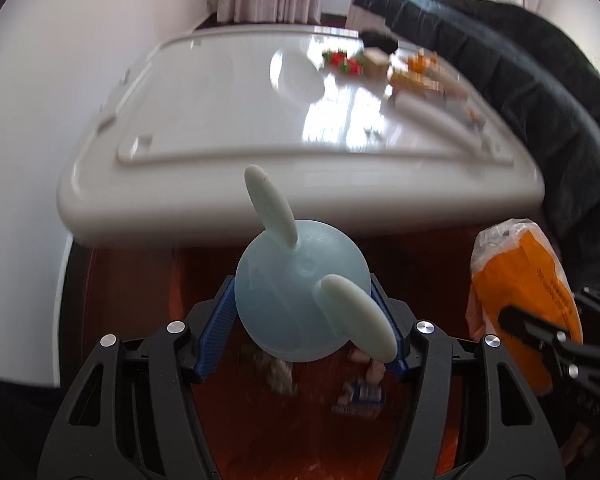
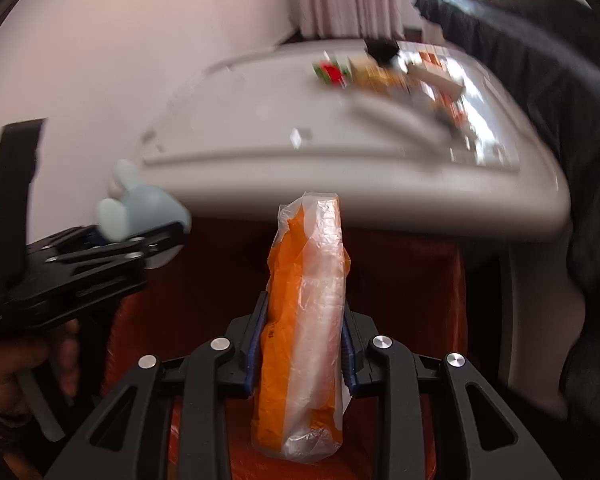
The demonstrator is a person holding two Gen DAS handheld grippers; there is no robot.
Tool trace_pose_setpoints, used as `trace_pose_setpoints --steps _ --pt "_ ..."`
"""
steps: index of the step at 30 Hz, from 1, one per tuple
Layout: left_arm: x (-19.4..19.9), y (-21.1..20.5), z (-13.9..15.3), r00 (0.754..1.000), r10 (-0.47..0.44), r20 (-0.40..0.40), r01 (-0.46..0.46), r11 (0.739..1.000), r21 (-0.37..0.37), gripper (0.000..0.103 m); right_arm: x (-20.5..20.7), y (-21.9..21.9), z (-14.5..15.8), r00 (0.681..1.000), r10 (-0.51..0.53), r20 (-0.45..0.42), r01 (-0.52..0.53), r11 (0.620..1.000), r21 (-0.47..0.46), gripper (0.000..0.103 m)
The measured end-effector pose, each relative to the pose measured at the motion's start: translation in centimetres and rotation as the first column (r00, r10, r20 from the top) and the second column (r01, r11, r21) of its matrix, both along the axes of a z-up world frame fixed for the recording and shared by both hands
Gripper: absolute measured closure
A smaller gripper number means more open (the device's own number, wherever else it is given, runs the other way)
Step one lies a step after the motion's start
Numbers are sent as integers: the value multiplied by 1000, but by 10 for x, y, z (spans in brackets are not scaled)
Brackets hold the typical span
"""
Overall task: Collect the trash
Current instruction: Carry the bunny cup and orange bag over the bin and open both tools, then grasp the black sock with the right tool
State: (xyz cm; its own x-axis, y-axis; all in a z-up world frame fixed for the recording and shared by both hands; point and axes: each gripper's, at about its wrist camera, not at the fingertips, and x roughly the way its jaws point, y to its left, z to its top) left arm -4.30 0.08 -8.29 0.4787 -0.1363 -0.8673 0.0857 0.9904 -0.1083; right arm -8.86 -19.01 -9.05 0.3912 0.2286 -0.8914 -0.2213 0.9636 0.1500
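Tabletop litter [image 1: 416, 76] blurred; left jaws pinch blue cup [image 1: 300, 300], right jaws orange wrapper [image 2: 304, 320].

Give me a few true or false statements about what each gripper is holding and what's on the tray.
1. The left gripper holds a pale blue ball-shaped toy with two ears. True.
2. The right gripper is empty. False: it is shut on an orange plastic bag.
3. Small items lie on the white tray. True.
4. The toy rests on the tray. False: it is held in front of the tray's edge.
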Motion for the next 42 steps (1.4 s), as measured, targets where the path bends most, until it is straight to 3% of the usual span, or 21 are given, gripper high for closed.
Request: trace_pose_setpoints --steps 2,4,6,10,13,18,25,32,37,42 --pt "-6 1 -11 999 4 -46 -5 1000 -7 41 -1 -3 -11 999 -12 -34 11 1000 -22 64" --pt "-9 3 -18 997 20 -80 -21 1000 -20 38 -3 -5 -18 998 -26 -53 24 999 -29 40" --pt "-10 2 -20 995 33 -94 -35 999 -14 30 -3 -6 -19 998 -33 -44 32 999 -28 35" --pt "-13 1 -11 998 54 -40 -54 999 -1 19 -2 -13 -8 998 -57 14 57 998 -17 28" --pt "-14 0 -5 998 59 -29 -61 997 -47 18 1 -23 -1 995 -85 43 86 996 -4 28" --pt "-11 -4 7 998 55 11 -55 997 -61 18 13 -30 11 990 -104 95 107 994 -29 28" --pt "3 -4 44 987 66 145 -60 997 -46 18 57 -45 59 969 -102 223 119 991 -65 28" --pt "32 -27 72 965 44 259 -33 998 -47 18 154 -70 98 927 -105 360 162 978 -132 28" --pt "49 -42 73 957 23 290 -9 999 -50 18 219 -83 91 923 -124 365 188 972 -145 28" --pt "65 -51 67 957 6 289 3 1000 -30 18 290 -73 74 940 -144 310 185 977 -108 28"
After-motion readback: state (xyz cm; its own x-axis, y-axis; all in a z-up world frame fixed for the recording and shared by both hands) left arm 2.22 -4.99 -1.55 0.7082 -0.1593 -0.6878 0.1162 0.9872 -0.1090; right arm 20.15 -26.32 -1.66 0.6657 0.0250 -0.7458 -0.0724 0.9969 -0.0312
